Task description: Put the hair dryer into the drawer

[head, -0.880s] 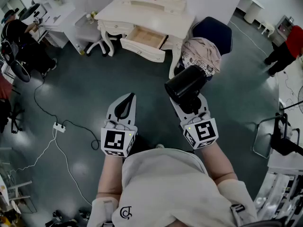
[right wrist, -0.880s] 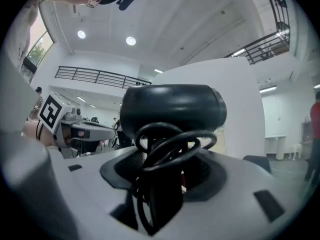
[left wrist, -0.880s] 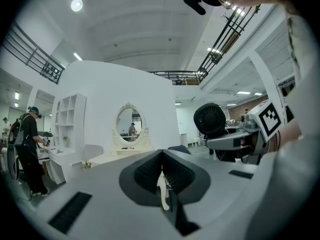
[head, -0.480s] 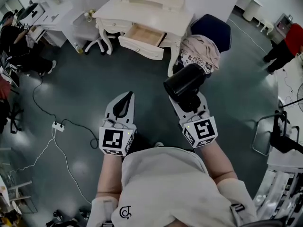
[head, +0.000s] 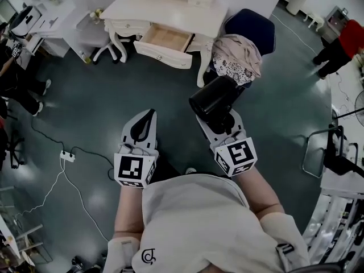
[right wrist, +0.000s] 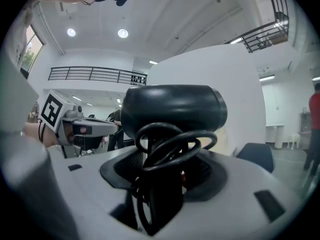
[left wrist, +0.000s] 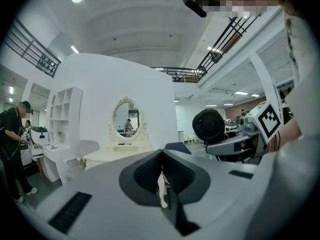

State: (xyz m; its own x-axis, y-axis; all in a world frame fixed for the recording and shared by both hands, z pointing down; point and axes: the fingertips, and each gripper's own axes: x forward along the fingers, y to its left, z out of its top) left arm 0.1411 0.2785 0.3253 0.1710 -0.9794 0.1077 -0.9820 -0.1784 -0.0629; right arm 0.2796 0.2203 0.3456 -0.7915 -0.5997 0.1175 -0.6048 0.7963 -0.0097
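The drawer (head: 166,38) sits higher; hair dryer (head: 215,97) stays gripped.

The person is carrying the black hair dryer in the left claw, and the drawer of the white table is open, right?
Not quite. The hair dryer is gripped in the right claw, not the left claw, which is shut on nothing; the head view shows this. The drawer is open.
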